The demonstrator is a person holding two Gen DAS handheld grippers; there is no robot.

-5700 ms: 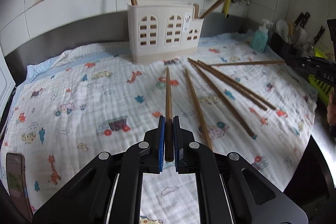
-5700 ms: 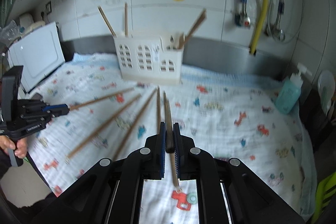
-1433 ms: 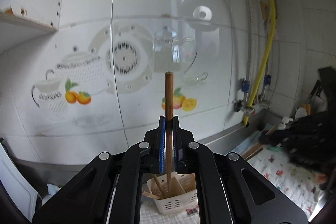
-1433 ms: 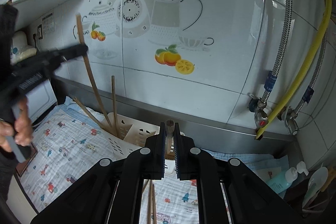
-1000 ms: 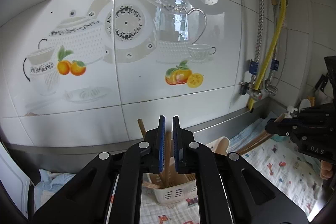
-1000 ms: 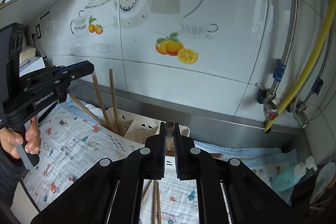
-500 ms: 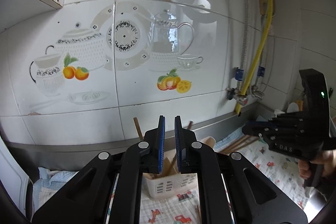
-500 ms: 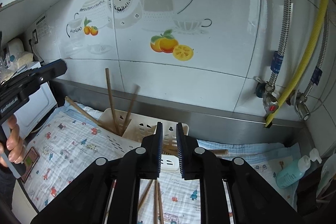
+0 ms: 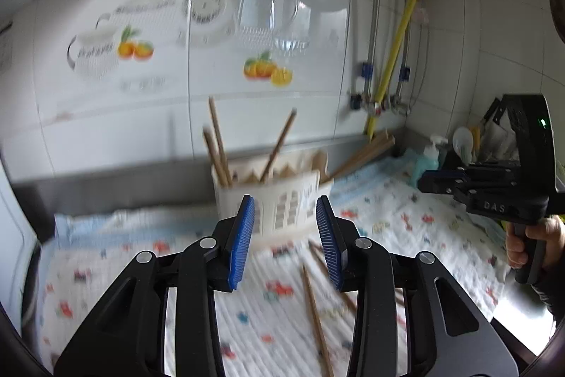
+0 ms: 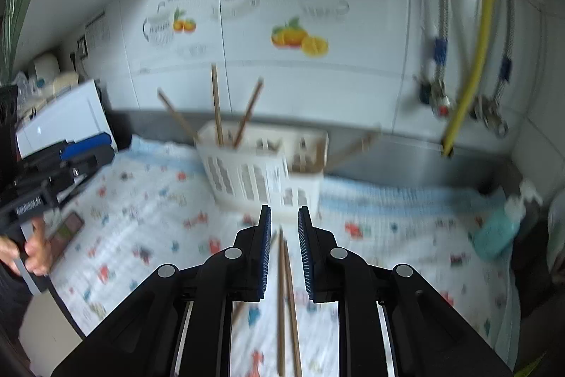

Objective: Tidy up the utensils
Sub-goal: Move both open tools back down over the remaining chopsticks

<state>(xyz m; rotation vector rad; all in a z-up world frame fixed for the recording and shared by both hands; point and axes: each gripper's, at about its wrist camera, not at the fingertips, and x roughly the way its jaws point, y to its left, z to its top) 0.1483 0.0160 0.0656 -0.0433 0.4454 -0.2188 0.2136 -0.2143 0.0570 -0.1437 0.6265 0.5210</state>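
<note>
A white plastic utensil holder (image 9: 279, 200) stands at the back of the patterned cloth, with several wooden chopsticks (image 9: 219, 143) standing in it; it also shows in the right wrist view (image 10: 265, 165). More chopsticks (image 9: 314, 313) lie loose on the cloth in front of it, two of them under the right gripper (image 10: 284, 292). My left gripper (image 9: 285, 235) is open and empty, above the cloth facing the holder. My right gripper (image 10: 284, 246) is open and empty, also facing the holder. Each gripper shows at the edge of the other's view.
A teal soap bottle (image 10: 501, 228) and a rack of kitchen tools (image 9: 473, 143) sit at the right end of the counter. A phone (image 10: 67, 228) lies on the cloth at the left. A white appliance (image 10: 60, 122) stands at the far left. Pipes (image 10: 473, 34) run down the tiled wall.
Both grippers let their chopsticks drop into the holder, then opened. Both have since tilted down and drawn back, so the cloth and the loose chopsticks are in view again.
</note>
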